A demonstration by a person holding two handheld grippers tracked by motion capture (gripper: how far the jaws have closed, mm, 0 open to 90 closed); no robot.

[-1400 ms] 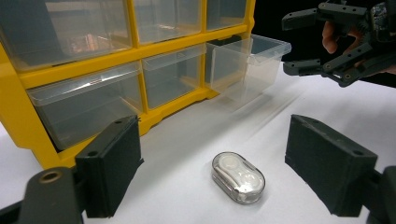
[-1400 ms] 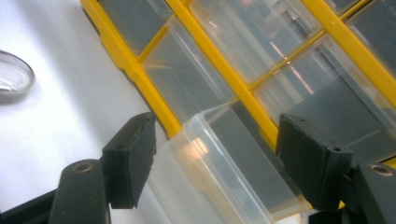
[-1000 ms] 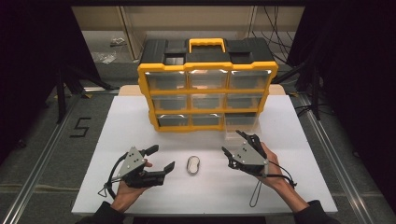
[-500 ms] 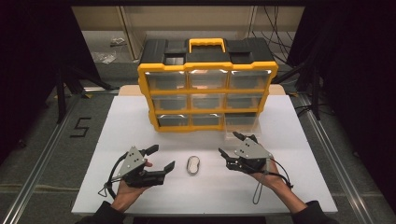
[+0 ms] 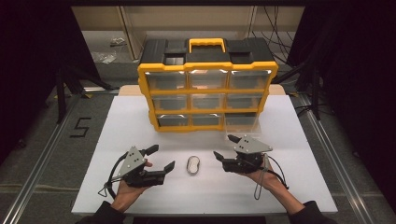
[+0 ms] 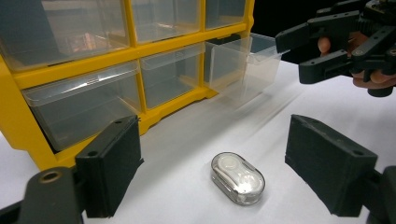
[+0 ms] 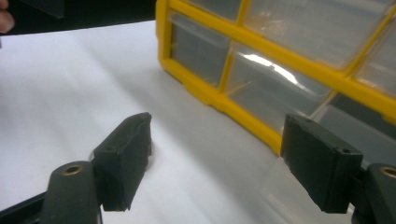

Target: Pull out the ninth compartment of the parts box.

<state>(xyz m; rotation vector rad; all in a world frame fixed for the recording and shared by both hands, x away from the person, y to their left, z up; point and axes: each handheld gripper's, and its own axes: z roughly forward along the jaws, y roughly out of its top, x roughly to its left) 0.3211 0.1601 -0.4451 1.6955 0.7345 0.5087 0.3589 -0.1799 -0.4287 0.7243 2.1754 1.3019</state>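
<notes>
We hold both grippers low over the white table (image 5: 299, 140), a small clear oval case (image 5: 193, 164) lying flat between them and touched by neither. Our left gripper (image 5: 161, 158) stands wide open and empty; in its own view the case (image 6: 237, 178) sits on the table just ahead of the gap between the two ribbed black pads (image 6: 110, 172), nearer the right-hand one. Our right gripper (image 5: 227, 147) is also wide open and empty, its jaws having just been opening a little further, with bare table between its fingers (image 7: 124, 161). Beyond both sets of fingertips rises the yellow drawer cabinet (image 5: 207, 97), and its bottom drawer (image 5: 241, 122) on the right gripper's side stands pulled out.

We judge this to be the approach before a pick: the case looks bound for that open drawer. The next move calls for one gripper to come down around the case's narrow sides and close gently.

The case is glossy hard plastic, rounded like a pill, with two pale round wells inside; it may slip on the smooth tabletop. The drawers are thin, cloudy translucent plastic in a stiff yellow frame with a black top and a yellow handle (image 5: 207, 43).
</notes>
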